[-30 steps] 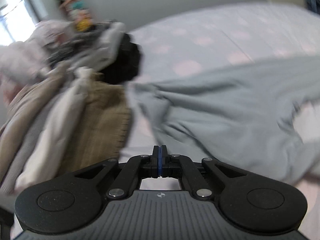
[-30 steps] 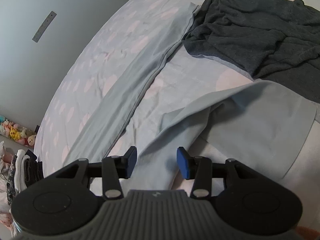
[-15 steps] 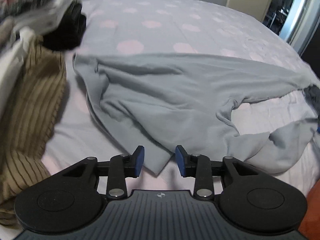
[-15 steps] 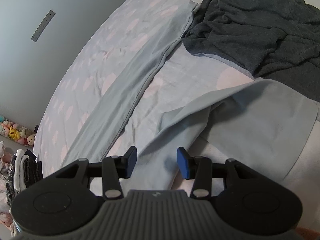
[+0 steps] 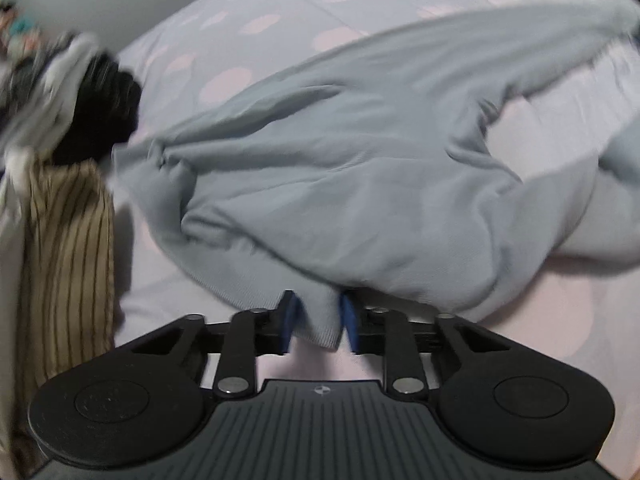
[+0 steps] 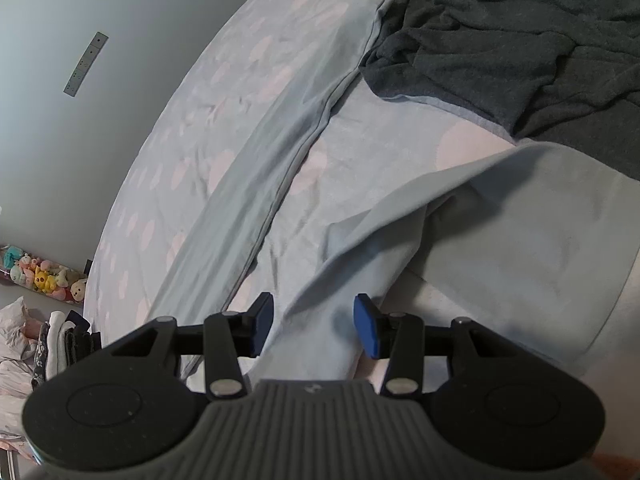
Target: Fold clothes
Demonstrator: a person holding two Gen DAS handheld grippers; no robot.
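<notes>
the left gripper (image 5: 316,322) has its blue-padded fingers (image 5: 289,316) partly apart, with a ribbed hem corner of the pale grey-blue soft knit garment (image 5: 360,168) lying in the gap between them; whether the pads press the cloth cannot be told, as a slim space shows on each side of the hem. from that corner the garment spreads away over the bed with the lilac cover dotted in pink (image 5: 248,28), bunched in thick folds in the middle and stretching out long toward the upper right, where the view is blurred. to the left of the garment sits a heap of other clothes: a tan fabric with dark stripes (image 5: 68,248) lowest, a black bundle (image 5: 106,116) above it just beside the garment's far edge, and whitish pieces further up, too blurred to name.

the right gripper (image 6: 314,330) holds its fingers (image 6: 366,330) wide apart, gripping nothing; a long flat strip of the same pale garment passes below the gap and lies on the bed. a second long strip runs away toward the upper middle, and a broader flat panel lies to the right. a crumpled dark charcoal garment (image 6: 520,40) rests at the upper right, overlapping the far end of that strip. beyond the bed are a grey wall (image 6: 80,100) and a row of small plush toys (image 6: 44,276) on the floor.
</notes>
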